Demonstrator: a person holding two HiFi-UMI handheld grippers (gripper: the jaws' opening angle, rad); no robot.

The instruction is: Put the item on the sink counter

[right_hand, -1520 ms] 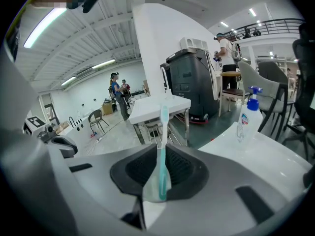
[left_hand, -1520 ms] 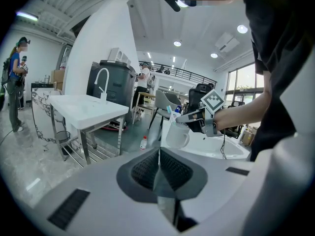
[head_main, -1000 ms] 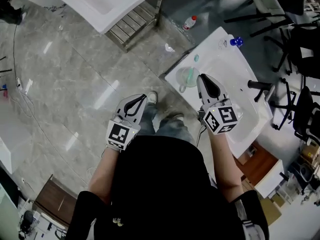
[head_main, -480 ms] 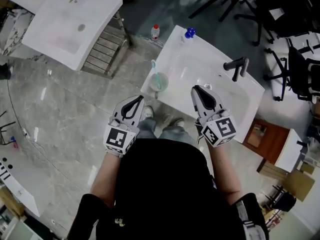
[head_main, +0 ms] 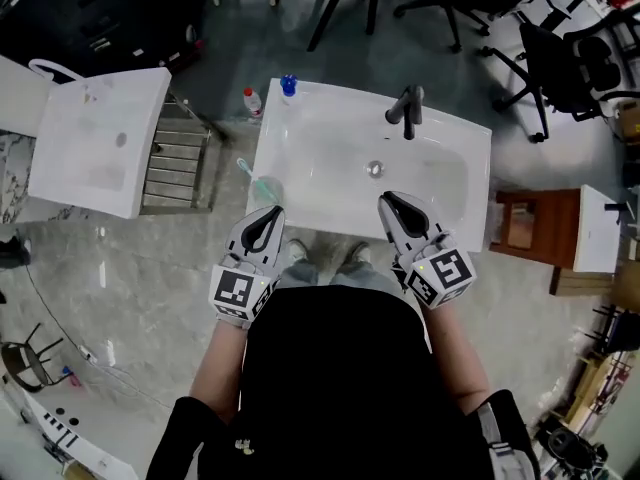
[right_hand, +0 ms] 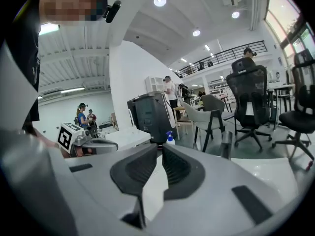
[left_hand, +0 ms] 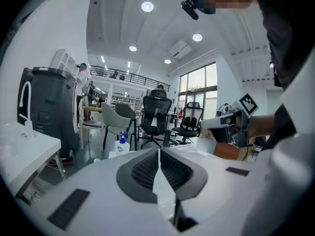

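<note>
Straight ahead of me lay the white sink counter (head_main: 330,138), and I stood close against its near edge. A second sink (head_main: 95,138) stood well apart to the left.

My left tongs (head_main: 270,214) hung over the near left corner with the jaws pressed together on nothing. My right tongs (head_main: 390,204) hung over the near edge of the basin, also closed and empty. So nothing was in hand yet.

A dark faucet (head_main: 406,111) stood at the far side. A cup (head_main: 266,188) with a toothbrush (head_main: 245,169) sat on the near left corner, just beside my left tongs. A blue-capped bottle (head_main: 289,85) sat on the far left corner.

I could not tell for certain which item was meant. My best guess was the red-capped bottle (head_main: 253,101), just off the far left corner and, as far as I could see, down on the floor (head_main: 220,48).

To do it well, I reckoned I should spread the left tongs before reaching and go round the cup rather than over it. I would pinch the bottle on its body below the cap and keep it upright. The flat left rim, clear of the cup, the blue-capped bottle and the basin's slope, looked the safest spot.
</note>
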